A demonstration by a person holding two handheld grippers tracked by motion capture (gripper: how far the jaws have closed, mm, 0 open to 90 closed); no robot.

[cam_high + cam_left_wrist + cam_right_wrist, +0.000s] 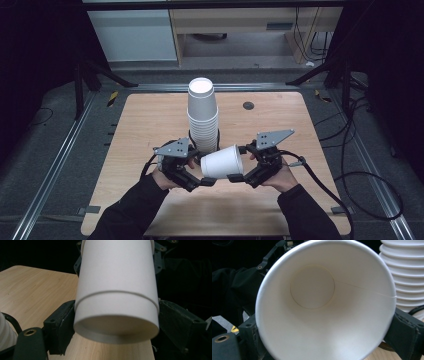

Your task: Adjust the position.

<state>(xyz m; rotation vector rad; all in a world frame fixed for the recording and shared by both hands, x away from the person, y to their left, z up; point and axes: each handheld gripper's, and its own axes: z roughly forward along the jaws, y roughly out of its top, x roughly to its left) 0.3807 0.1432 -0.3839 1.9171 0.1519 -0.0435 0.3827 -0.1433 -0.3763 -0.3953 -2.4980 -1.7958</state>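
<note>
A single white paper cup (222, 161) lies on its side in the air over the near middle of the wooden table (145, 125). My left gripper (202, 169) is shut on the cup's base end (117, 290), one black jaw against each side. My right gripper (240, 162) is shut on the rim end, and the right gripper view looks straight into the open mouth (317, 305). Just behind the held cup a tall stack of upturned white cups (202, 117) stands on the table; its ribbed rims (403, 277) lie close beside the held cup.
A small dark round spot (248, 105) marks the table right of the stack. Metal rails (65, 145) run along both sides of the table, and black cables (360, 175) loop on the floor at the right. Pale furniture (135, 35) stands beyond the far edge.
</note>
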